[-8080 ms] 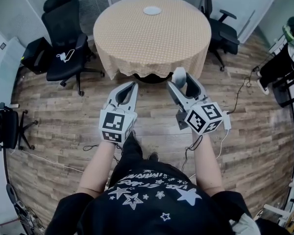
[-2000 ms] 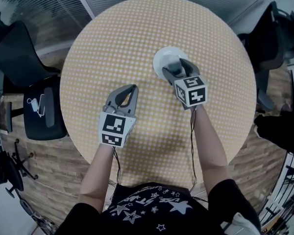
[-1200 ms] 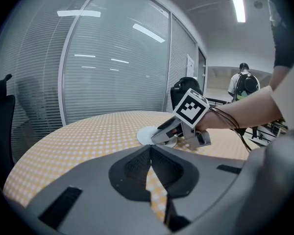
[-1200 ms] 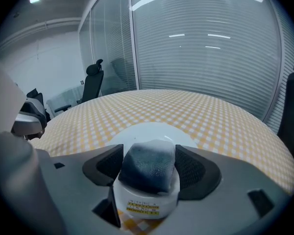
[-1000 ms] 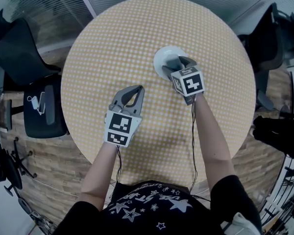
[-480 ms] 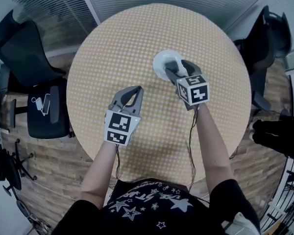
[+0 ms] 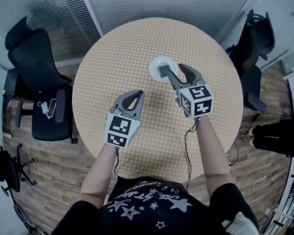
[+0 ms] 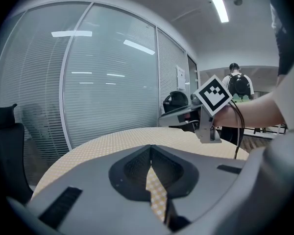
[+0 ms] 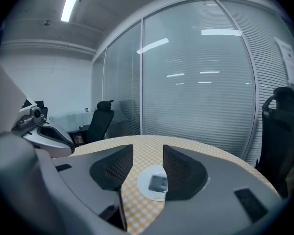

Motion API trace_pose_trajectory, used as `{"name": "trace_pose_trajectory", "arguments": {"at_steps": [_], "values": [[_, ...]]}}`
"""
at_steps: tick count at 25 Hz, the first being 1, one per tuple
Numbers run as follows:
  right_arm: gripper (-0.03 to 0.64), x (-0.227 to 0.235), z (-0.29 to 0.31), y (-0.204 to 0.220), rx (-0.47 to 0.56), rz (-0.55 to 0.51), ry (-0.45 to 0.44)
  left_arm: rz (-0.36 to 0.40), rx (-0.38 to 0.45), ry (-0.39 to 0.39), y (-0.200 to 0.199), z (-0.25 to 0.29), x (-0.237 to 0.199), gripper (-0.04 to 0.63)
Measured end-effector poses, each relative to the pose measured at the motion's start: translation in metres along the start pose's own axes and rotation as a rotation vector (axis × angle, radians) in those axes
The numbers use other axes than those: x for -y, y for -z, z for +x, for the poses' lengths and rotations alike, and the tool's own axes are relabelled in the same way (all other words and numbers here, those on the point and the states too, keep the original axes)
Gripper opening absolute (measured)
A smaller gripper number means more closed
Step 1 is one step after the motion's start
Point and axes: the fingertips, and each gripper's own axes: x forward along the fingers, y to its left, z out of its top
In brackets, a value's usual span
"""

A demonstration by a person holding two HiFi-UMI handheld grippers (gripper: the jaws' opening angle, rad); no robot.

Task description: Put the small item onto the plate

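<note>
On the round table with the checked cloth [image 7: 112, 58] stands a white plate [image 7: 154, 66], and a small dark flat item [image 7: 164, 71] lies on it. My right gripper [image 7: 176, 71] hovers just at the plate's near right edge. Its jaws are closing with nothing between them. The right gripper view shows the plate [image 9: 143, 186] and the item [image 9: 158, 182] on the table beyond the right gripper [image 9: 148, 153]. My left gripper [image 7: 133, 95] is shut and empty over the cloth, to the left of the plate. In its own view the left gripper [image 8: 150, 153] shows only cloth beyond it.
Black office chairs stand left [image 7: 36, 58] and right [image 7: 255, 38] of the table. A glass wall with blinds [image 9: 201, 87] runs behind it. A person with a backpack [image 8: 237, 84] stands far off in the left gripper view.
My right gripper has drawn back from over the plate toward me, and the dark item now shows lying on the plate. The left gripper has barely moved.
</note>
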Motion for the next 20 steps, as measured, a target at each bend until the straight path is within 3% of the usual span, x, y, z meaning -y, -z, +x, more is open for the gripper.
{"name": "trace_pose_trajectory", "arguments": {"at_steps": [8,15,20], "values": [[0.065,-0.017,-0.051,-0.002,0.031,-0.005,-0.002,-0.027,0.047,-0.052,-0.021,-0.044,0.024,0.008],[0.04,-0.036,-0.083,0.015,0.017,0.032,-0.011,-0.054,0.058,-0.069,-0.015,-0.071,0.042,0.008],[0.029,-0.06,-0.1,0.02,0.018,0.047,-0.038,-0.066,0.081,-0.038,-0.011,-0.086,0.052,0.008]]}}
